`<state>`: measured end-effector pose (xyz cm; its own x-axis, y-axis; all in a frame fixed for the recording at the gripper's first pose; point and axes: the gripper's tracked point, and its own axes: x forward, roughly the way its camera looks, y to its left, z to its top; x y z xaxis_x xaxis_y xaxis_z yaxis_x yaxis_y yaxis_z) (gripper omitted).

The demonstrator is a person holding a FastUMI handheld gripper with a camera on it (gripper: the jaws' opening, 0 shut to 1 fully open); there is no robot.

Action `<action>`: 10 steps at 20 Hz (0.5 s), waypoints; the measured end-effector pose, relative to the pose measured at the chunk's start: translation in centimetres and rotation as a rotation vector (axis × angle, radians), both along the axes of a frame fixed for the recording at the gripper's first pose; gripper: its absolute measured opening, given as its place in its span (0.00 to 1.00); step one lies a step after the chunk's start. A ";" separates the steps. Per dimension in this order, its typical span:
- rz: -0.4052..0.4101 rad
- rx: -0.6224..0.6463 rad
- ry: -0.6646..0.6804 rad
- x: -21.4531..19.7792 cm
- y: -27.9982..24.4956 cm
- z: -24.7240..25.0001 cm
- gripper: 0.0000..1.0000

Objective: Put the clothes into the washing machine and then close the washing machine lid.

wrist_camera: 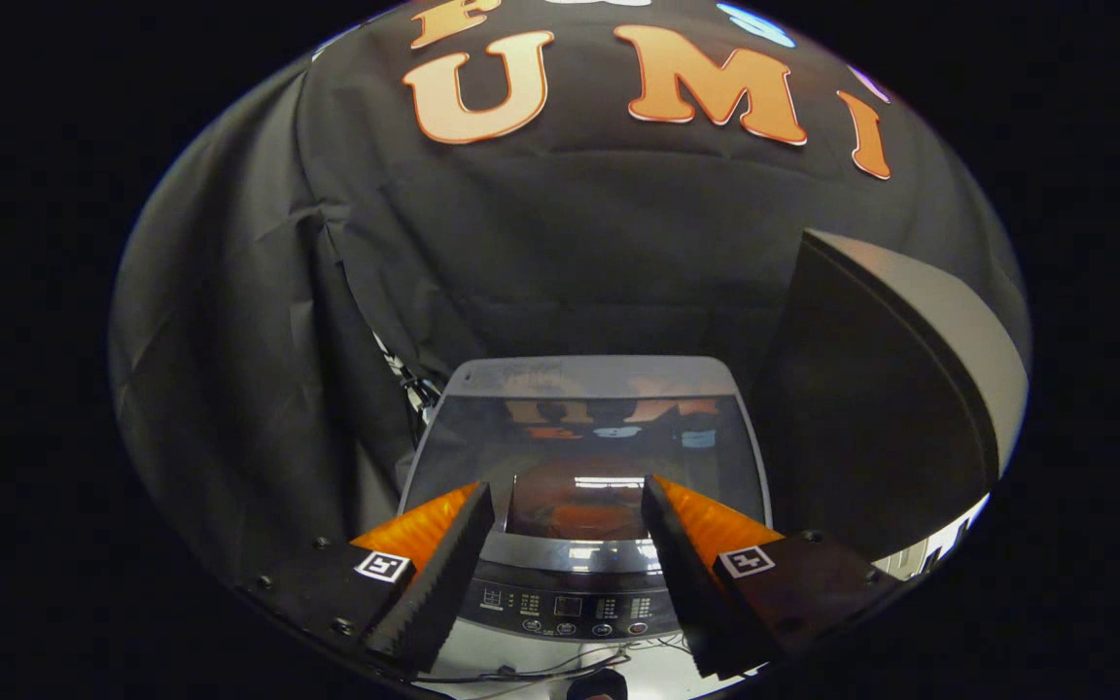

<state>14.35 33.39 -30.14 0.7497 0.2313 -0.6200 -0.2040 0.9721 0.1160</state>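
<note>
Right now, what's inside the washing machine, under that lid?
The washing machine has its glass lid down. Through it shows something orange, blurred by reflections; whether that is clothing cannot be told. The open tool holds nothing above the control panel.

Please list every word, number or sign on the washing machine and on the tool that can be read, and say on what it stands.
Grey control panel of the top-loading washing machine: small print beside the round buttons, too small to read.
Black-and-white square markers on the open tool, which holds nothing: coded patterns, no words.
Nothing can be quoted.
</note>
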 end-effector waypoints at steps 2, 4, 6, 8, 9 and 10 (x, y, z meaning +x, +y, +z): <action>-0.004 0.018 -0.035 -0.1 -0.8 2.9 0.98; -0.005 0.031 -0.075 -0.5 -1.8 5.8 0.97; -0.013 0.040 -0.121 -0.7 -3.1 9.0 0.97; -0.019 0.061 -0.160 -1.2 -4.6 12.1 0.97; -0.022 0.076 -0.184 -1.6 -5.3 13.9 0.97; -0.024 0.081 -0.206 -1.9 -6.1 15.6 0.97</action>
<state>12.40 27.29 -14.52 0.8644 0.2544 -0.4337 -0.2081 0.9662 0.1520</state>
